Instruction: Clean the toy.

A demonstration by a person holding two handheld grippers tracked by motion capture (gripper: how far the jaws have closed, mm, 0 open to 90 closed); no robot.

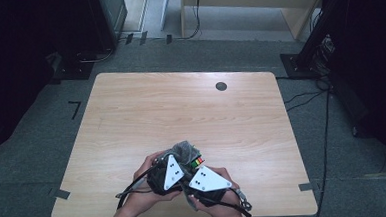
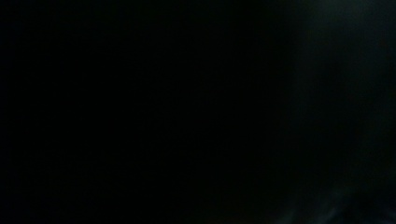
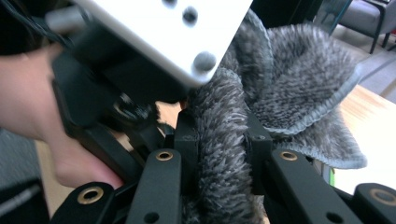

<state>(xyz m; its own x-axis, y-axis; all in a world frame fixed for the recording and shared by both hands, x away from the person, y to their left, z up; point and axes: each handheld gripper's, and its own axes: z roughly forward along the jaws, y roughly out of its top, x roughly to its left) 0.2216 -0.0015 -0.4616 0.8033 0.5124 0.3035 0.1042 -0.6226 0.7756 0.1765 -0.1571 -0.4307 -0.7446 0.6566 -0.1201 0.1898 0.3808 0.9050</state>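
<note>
Your right gripper [image 3: 219,154] has its jaws pinched on a fold of the grey fluffy cloth [image 3: 299,74], which bunches up and away from it. Your left gripper [image 1: 170,171] sits just beside, closed, its catch hidden. The bundle lies near the table's [image 1: 131,116] near edge, between both hands, equally close.

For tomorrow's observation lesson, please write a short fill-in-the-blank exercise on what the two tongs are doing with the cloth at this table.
1. The right tongs are shut on a fluffy ____ cloth.
2. The table top is made of light ____.
3. Each of the tongs carries a white plate with ____ corners.
4. The person's hands hold the tongs near the table's ____ edge in the high view.

Missing words: grey; wood; three; bottom
</note>
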